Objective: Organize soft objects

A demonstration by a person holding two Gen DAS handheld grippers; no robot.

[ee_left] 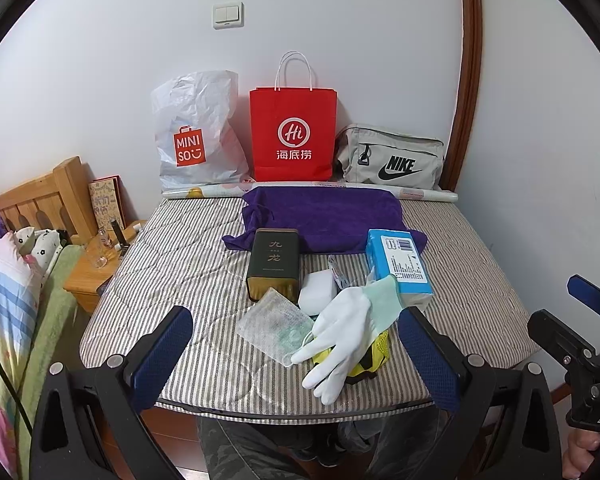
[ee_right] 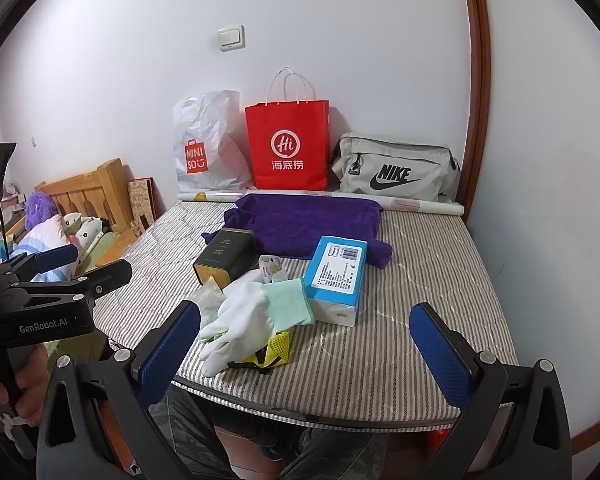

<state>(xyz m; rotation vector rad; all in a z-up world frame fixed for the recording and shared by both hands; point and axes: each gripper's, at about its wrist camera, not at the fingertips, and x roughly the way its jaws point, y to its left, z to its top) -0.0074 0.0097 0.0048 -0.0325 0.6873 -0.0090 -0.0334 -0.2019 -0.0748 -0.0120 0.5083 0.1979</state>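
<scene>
Lying low and centre in the left wrist view: a white knitted glove with a mint-green cuff (ee_left: 342,334), fingers draped over a yellow mesh pouch (ee_left: 374,354) and touching a clear bubble-wrap sleeve (ee_left: 270,326) on its left. Just behind, a white foam sponge block (ee_left: 318,290), then a dark green rectangular tea tin (ee_left: 276,262) and a blue-and-white tissue pack (ee_left: 400,266) to the right. Further up the frame, a rumpled purple towel (ee_left: 324,218) spread across the grey-striped mattress pad (ee_left: 204,248). Along the white wall at the top: a white crinkled plastic shopping bag (ee_left: 196,132), a red paper carrier bag (ee_left: 292,132), a beige zip pouch (ee_left: 392,158). Nothing sorted yet, by the look of it: soft things and hard ones all heaped together, no bag visibly filled, the whole job ahead. Left gripper (ee_left: 296,356) spread wide at the bottom of the frame, framing the glove, gripping nothing. Right gripper (ee_right: 304,354) likewise spread wide and empty in the right wrist view, glove at its left finger. Likely first pick: the glove, limp and easy to pinch.
</scene>
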